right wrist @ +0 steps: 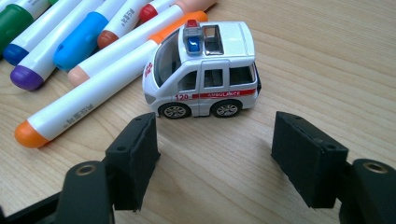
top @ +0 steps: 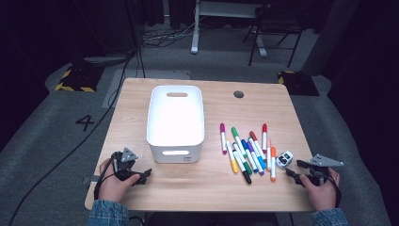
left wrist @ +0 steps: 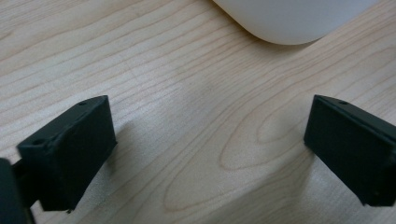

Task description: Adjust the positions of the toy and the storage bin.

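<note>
A pale wooden worktop [top: 211,183] stands on grey floor. A white bin [top: 176,121] with handle slots sits left of centre, open side up. To its right, at about four o'clock from it, a loose bunch of markers [top: 246,149] lies with coloured caps pointing mostly toward twelve o'clock. A small white toy ambulance [top: 283,159] rests just beside the bunch at its three o'clock side. The right gripper [top: 292,170], held in a hand at the five o'clock corner, points at the ambulance from close by, apart from it. The left gripper [top: 146,174] rests at seven o'clock, just below the bin, its fingers toward three o'clock.
</note>
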`<state>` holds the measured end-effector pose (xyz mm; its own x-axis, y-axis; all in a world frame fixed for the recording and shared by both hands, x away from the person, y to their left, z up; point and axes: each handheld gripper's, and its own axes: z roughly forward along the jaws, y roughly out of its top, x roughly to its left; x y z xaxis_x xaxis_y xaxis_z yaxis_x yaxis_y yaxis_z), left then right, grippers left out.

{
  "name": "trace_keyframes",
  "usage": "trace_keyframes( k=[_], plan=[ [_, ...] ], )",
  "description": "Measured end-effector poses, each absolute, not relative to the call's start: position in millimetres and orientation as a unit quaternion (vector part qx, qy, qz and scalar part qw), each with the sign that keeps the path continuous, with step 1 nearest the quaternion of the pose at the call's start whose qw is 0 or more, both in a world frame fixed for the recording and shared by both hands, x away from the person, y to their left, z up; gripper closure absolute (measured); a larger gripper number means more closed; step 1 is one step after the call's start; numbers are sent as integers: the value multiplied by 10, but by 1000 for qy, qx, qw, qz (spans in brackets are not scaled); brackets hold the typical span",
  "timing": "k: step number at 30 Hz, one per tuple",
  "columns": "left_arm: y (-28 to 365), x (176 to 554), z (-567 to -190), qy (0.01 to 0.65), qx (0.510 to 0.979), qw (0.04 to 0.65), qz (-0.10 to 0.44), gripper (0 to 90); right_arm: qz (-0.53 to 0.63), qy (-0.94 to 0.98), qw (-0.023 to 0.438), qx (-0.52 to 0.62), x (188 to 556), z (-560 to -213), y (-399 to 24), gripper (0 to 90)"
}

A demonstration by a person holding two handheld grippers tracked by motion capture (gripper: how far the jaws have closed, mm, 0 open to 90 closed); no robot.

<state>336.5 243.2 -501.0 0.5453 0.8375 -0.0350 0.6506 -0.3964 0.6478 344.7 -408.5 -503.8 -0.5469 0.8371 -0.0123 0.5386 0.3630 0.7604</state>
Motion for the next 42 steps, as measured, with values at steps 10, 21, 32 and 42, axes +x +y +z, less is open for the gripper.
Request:
trace_keyframes(
  k=[10, 21, 32, 42],
  plan=[
    [2425, 3368, -4556, 446, 811, 352, 144, 270, 365, 800, 205, 430, 3446, -5038, -4084, 315],
    [2338, 3381, -4177, 425, 799, 400, 143, 271, 365, 800, 205, 430, 3445, -5038, -4083, 314],
    [2227, 3383, -3774, 390, 784, 463, 139, 292, 365, 800, 205, 430, 3446, -5039, -4084, 314],
    [2104, 3667, -3844, 406, 796, 412, 178, 281, 365, 800, 205, 430, 3446, -5038, -4084, 314]
  ],
)
